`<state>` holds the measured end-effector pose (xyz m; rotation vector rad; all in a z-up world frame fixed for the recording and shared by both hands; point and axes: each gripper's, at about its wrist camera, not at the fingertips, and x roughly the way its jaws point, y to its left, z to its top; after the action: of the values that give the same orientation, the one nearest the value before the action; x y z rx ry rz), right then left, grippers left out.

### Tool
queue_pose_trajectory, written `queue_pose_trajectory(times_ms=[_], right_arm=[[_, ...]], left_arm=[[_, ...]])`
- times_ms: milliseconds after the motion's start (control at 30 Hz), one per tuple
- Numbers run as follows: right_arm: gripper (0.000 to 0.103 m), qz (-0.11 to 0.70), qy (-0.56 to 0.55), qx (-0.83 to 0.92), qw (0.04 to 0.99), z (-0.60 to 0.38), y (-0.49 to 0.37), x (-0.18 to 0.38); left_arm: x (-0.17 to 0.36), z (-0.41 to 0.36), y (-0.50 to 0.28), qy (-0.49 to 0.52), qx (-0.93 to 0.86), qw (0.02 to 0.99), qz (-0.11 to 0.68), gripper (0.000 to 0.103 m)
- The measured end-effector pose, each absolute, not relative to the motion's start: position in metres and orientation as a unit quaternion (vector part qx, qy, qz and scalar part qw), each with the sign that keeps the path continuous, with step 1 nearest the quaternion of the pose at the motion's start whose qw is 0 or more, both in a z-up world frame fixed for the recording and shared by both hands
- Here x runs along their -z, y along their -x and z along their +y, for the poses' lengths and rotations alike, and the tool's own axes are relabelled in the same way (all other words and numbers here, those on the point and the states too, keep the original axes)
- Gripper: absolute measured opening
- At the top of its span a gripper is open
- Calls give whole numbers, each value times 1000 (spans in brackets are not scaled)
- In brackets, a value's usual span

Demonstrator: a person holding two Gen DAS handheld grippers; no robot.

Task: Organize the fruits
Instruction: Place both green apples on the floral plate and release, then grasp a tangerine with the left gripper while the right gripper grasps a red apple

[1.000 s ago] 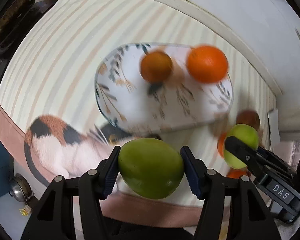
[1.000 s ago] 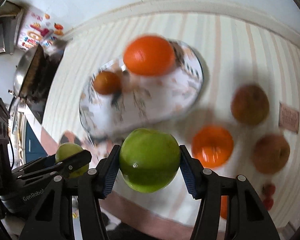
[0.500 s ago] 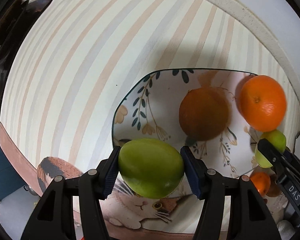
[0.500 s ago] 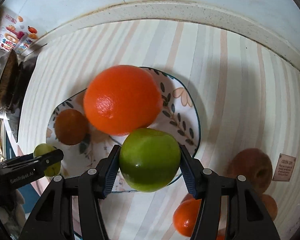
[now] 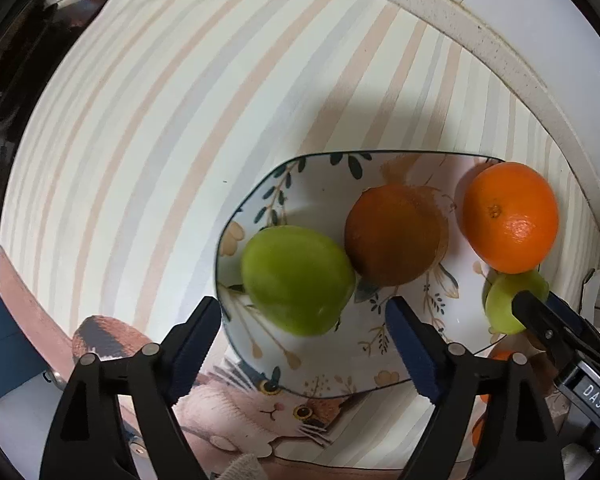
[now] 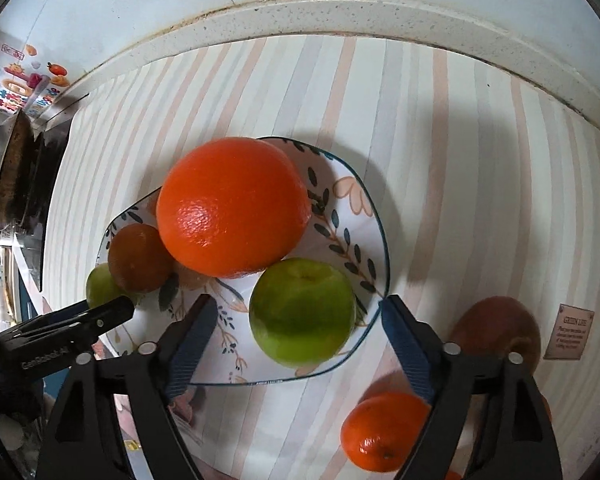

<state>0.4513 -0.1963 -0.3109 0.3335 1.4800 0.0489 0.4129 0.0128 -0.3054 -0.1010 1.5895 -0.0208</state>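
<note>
Both my grippers, left gripper [image 5: 304, 344] and right gripper [image 6: 296, 340], have just been opening; two green apples [image 5: 298, 280] sit free on the plate [image 6: 352, 216], centre frame. Lower right, an orange [image 6: 382, 432] waits.

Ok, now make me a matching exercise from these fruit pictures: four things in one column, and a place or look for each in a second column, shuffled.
Things
A. big orange
B. brown fruit
C. small orange
D. plate

Place or look
1. mid-plate, pressed against a green apple
2. off the plate, lying on the striped cloth
3. on the plate, close to its rim, the largest fruit there
4. white with dark leaves and a thin dark rim

Pairs: A-3, B-1, C-2, D-4
</note>
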Motion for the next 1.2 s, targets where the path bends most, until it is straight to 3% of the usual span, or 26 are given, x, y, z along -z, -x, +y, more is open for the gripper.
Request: queue_pose_trajectory(times_ms=[1200], right_arm=[[95, 566, -73, -75, 818, -153, -314, 129]], left_arm=[[149, 35, -273, 36, 50, 810, 583, 84]])
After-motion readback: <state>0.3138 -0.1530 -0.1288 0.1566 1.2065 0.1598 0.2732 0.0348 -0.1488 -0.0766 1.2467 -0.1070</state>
